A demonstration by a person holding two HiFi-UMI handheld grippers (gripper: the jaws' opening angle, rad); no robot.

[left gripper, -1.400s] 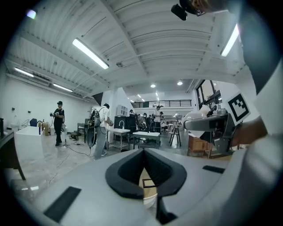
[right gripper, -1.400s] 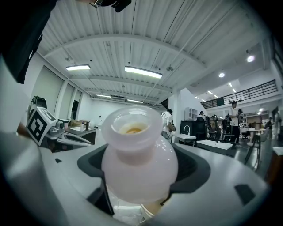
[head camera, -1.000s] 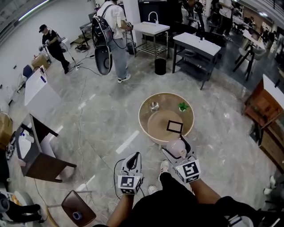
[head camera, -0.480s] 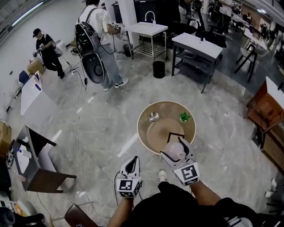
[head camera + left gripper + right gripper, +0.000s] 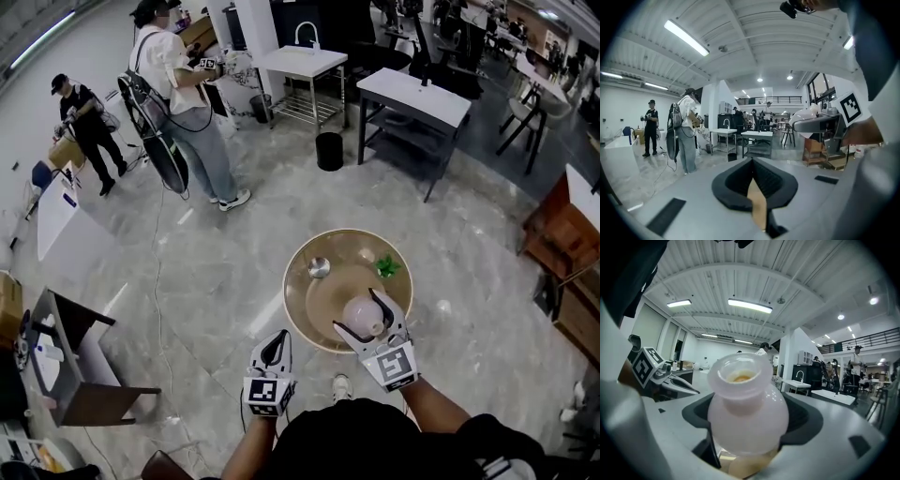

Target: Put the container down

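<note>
My head camera looks steeply down from above my left gripper [image 5: 279, 336] and right gripper [image 5: 359, 312]; each gripper's camera sits close behind its own jaws, facing forward along them, the container [image 5: 747, 413] filling the right one's middle; each catches the other gripper at its inner edge; all three share the sink table [image 5: 302, 62] far ahead.

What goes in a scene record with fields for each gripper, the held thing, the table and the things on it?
left gripper: shut, empty, over the floor beside the table
right gripper: shut on the container, over the table
container: pale pink, round-bodied, open-mouthed
table: round, tan
on table: small metal bowl, green item
</note>
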